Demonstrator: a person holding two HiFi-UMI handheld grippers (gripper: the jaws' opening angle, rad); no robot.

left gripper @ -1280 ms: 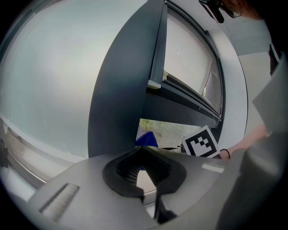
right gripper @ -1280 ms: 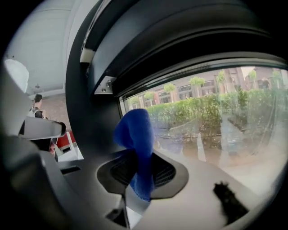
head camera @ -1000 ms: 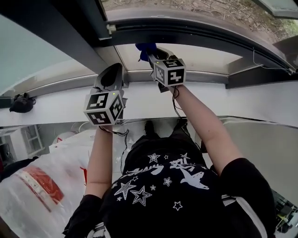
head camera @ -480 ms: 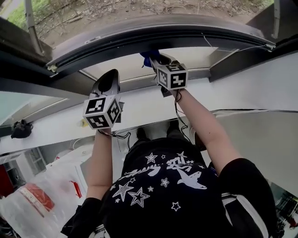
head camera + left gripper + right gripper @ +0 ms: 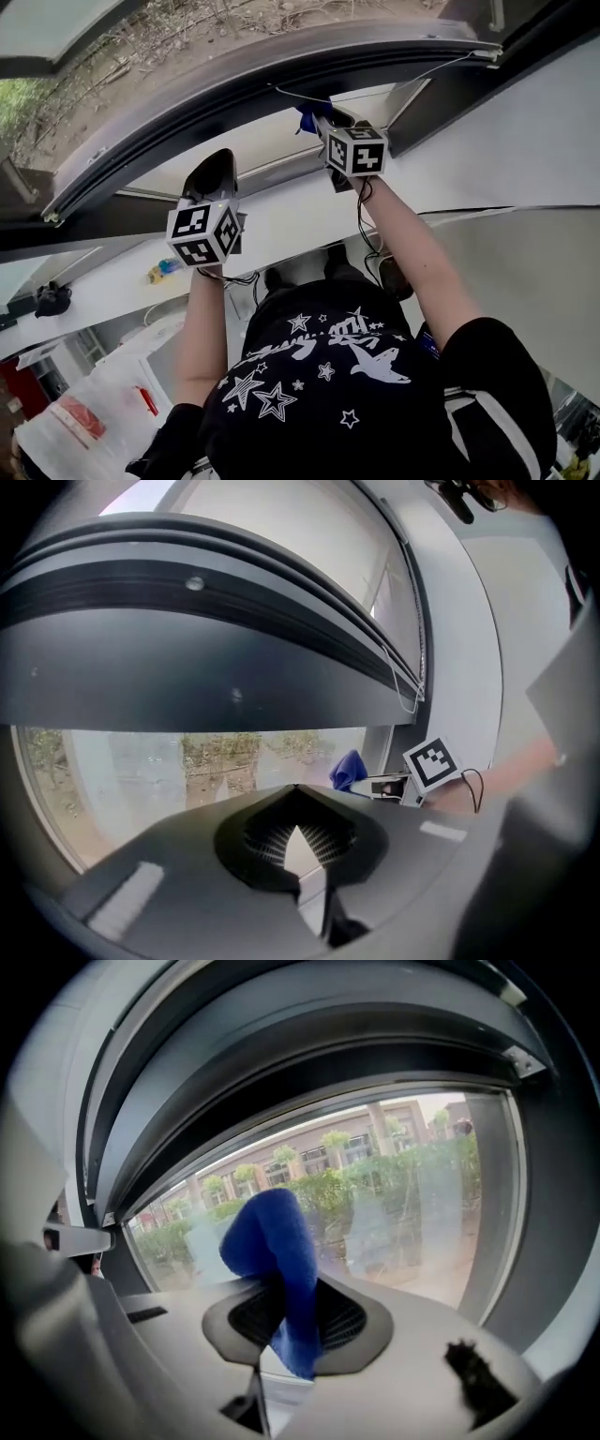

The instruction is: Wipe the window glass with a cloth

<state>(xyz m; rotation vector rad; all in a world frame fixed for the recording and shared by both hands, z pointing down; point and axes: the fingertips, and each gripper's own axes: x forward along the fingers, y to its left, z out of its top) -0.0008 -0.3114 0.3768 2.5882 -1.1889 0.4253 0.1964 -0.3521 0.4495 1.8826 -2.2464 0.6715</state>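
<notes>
A dark window frame (image 5: pixel 262 80) curves above a white sill (image 5: pixel 291 211), with daylight on bare, twig-strewn ground (image 5: pixel 187 37) outside. A white plastic bag (image 5: pixel 75 422) lies on the floor below.

Black short-sleeved T-shirt (image 5: pixel 375 394) printed with white stars and a white bird; dark grey moulded left gripper (image 5: pixel 214 157) and right gripper (image 5: pixel 328 118), each bearing a white cube with black square markers (image 5: pixel 204 232), trail thin black cables (image 5: pixel 232 277)

My right gripper (image 5: pixel 321 120) is up by the window glass (image 5: pixel 394 1213), cloth (image 5: pixel 272 1241) sitting in it and poking toward the pane, while my left gripper (image 5: pixel 214 161) is off to its left, over the sill (image 5: pixel 281 211)
</notes>
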